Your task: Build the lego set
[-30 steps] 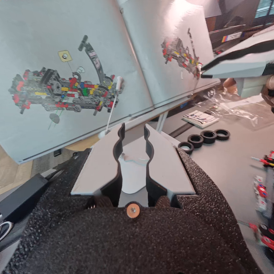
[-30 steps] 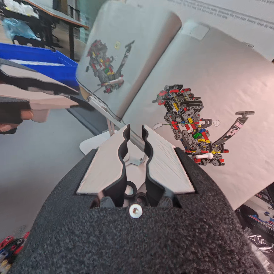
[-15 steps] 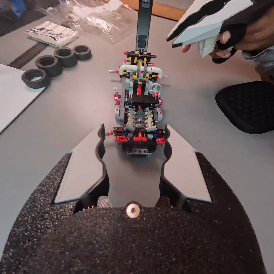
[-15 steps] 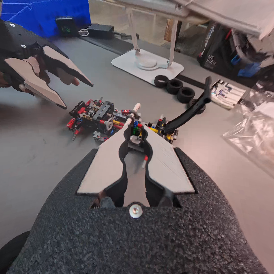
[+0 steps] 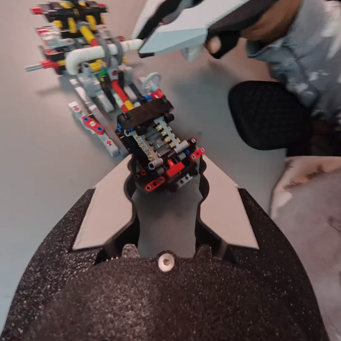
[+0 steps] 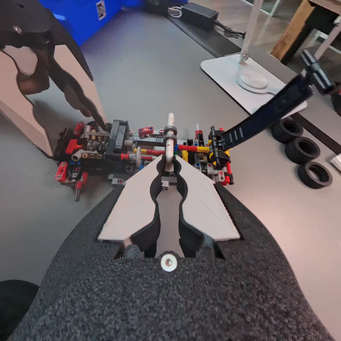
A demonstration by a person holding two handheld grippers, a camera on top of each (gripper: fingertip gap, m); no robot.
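The Lego car chassis [image 6: 140, 147] lies flat on the grey table, with a long black curved arm [image 6: 267, 110] rising from its right end. My left gripper [image 5: 167, 162] has its fingers wide apart, one against each side of the chassis's engine end [image 5: 158, 147]. It also shows in the right wrist view [image 6: 55, 88] at the chassis's left end. My right gripper [image 6: 168, 159] is closed on the white curved tube [image 6: 169, 147] that crosses the middle of the chassis. In the left wrist view the right gripper [image 5: 175, 27] holds the end of that tube [image 5: 96, 53].
Black tyres [image 6: 302, 149] lie in a row right of the chassis. A white stand base [image 6: 230, 73] sits behind it, with a blue bin [image 6: 83, 14] and a black power adapter [image 6: 199, 11] at the back. A black round pad [image 5: 267, 114] lies by a person's sleeve [image 5: 295, 55]. The grippers' ends are close to 11 cm from one another.
Both grippers swung down from the instruction pages to the chassis. The left one opened wide, then moved in around the engine end. The right one moved onto the white tube.
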